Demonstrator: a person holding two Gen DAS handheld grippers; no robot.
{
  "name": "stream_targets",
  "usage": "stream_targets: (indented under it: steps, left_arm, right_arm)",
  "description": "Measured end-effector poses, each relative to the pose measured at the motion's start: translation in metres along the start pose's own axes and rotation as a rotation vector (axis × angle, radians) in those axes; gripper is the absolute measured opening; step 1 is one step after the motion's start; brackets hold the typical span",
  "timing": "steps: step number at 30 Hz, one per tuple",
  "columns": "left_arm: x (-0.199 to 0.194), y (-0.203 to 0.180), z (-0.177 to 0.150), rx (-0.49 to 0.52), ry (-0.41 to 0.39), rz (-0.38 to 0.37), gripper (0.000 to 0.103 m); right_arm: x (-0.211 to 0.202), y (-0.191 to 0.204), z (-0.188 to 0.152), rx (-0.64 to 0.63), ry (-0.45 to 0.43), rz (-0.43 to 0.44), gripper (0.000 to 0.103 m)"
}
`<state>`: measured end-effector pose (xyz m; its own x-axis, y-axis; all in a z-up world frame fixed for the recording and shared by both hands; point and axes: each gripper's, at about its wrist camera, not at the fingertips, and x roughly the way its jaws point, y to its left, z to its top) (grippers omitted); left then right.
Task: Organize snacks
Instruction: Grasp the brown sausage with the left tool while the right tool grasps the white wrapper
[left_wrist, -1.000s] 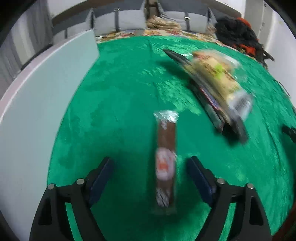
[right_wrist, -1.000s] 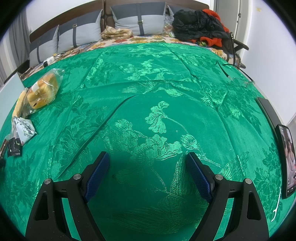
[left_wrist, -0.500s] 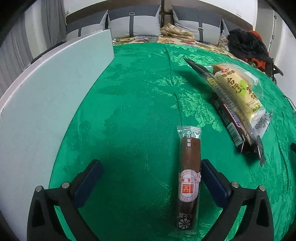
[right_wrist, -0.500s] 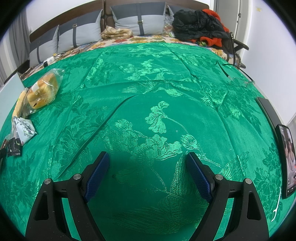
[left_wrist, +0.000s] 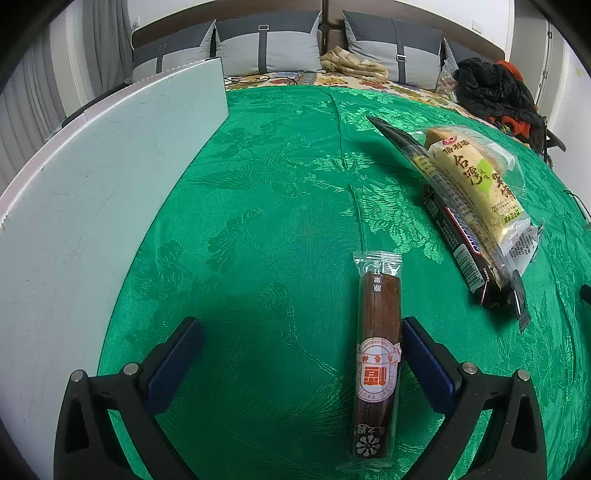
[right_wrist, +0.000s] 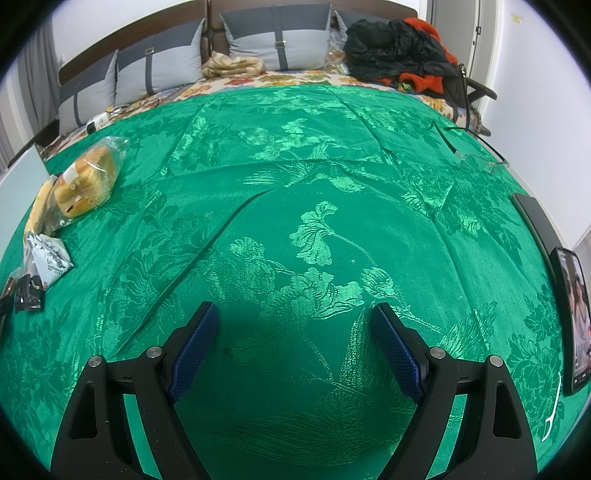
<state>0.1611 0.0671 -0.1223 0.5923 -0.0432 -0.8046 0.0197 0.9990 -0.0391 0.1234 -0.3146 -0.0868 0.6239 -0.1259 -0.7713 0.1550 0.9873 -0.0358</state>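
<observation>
Low in the frame, the left gripper stands spread, empty, a long brown clear-wrapped snack stick lying beside its right pad (seemingly just released); next, likely the stacked packets at right.

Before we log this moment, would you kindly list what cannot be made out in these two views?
- Left wrist view: the dark snack packet lies under the yellow cake pack, so its label is mostly covered.
- Right wrist view: the small packets are cut by the left edge, print too small.
- Right wrist view: the phone is edge-warped; its screen is unreadable.
</observation>
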Motion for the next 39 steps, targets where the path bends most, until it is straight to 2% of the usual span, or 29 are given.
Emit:
stream_targets:
  steps: [10,13,16,19,21,24,25,26,28,31,33,39]
  left_arm:
    - [0.000,0.000,-0.001,-0.001,0.000,-0.002,0.103]
    - [0.000,0.000,0.000,-0.001,0.000,-0.002,0.103]
    - [0.000,0.000,0.000,-0.001,-0.001,-0.002,0.103]
    - [0.001,0.000,-0.001,-0.001,-0.001,-0.002,0.103]
    - [0.001,0.000,0.000,-0.001,-0.001,-0.002,0.103]
    - [0.001,0.001,-0.001,-0.001,-0.001,-0.002,0.103]
    - [0.001,0.001,0.000,-0.002,-0.001,-0.002,0.103]
    - [0.001,0.001,-0.001,-0.002,-0.001,-0.002,0.103]
    - [0.001,0.001,0.000,-0.002,-0.001,-0.002,0.103]
    - [0.000,0.001,0.000,-0.002,-0.001,-0.003,0.103]
    - [0.000,0.001,0.000,-0.002,-0.001,-0.003,0.103]
    - [0.000,0.001,0.000,-0.002,-0.001,-0.003,0.103]
  right_arm:
    - [-0.001,0.003,-0.001,-0.010,0.008,0.014,0.090]
    - [-0.004,0.017,-0.003,-0.057,0.016,0.078,0.089]
    - [-0.011,0.050,0.004,-0.132,0.002,0.247,0.087]
    - [-0.017,0.103,0.023,-0.284,-0.018,0.389,0.087]
    - [-0.016,0.133,0.031,-0.384,-0.022,0.437,0.086]
    - [0.004,0.172,0.039,-0.501,0.028,0.416,0.085]
    - [0.010,0.181,0.041,-0.511,0.047,0.418,0.076]
    - [0.016,0.189,0.043,-0.509,0.070,0.436,0.062]
    - [0.025,0.203,0.044,-0.491,0.120,0.480,0.047]
    - [0.028,0.215,0.041,-0.486,0.128,0.467,0.038]
    - [0.026,0.209,0.039,-0.442,0.137,0.477,0.037]
    - [-0.001,0.142,0.032,-0.312,0.112,0.469,0.036]
